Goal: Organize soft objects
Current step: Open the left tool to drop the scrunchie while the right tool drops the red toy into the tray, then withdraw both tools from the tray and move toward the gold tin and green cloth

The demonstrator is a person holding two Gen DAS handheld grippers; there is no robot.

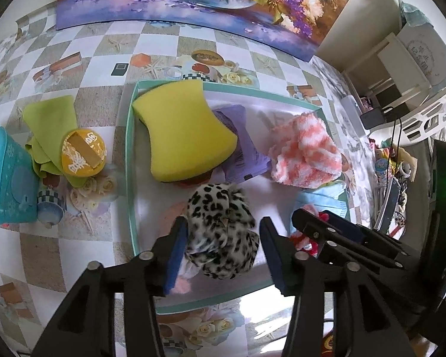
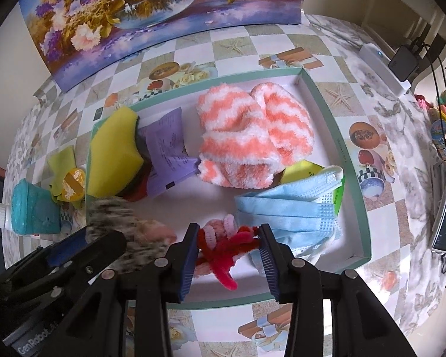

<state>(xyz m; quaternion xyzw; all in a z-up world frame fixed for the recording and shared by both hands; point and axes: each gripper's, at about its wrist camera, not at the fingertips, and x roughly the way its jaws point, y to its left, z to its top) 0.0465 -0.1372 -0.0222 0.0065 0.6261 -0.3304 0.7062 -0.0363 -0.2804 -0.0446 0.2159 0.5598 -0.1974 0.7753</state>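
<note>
A teal-rimmed white box (image 1: 129,154) holds a yellow sponge (image 1: 181,131), a purple packet (image 1: 243,148), pink-and-white fuzzy socks (image 2: 252,136) and blue face masks (image 2: 297,208). My left gripper (image 1: 224,226) is open inside the box's near left part. A leopard-print scrunchie (image 1: 217,202) lies between its fingers against the left pad, with a gap at the right pad. My right gripper (image 2: 229,232) is over the box's near middle, shut on a red and pink pipe-cleaner bundle (image 2: 223,250) that spans both pads.
Left of the box lie a green cloth (image 1: 50,119), an orange round puff (image 1: 83,153) and a teal plastic container (image 1: 6,178). A flower painting (image 1: 193,0) leans at the table's back. A white device (image 2: 383,68) sits at the right table edge.
</note>
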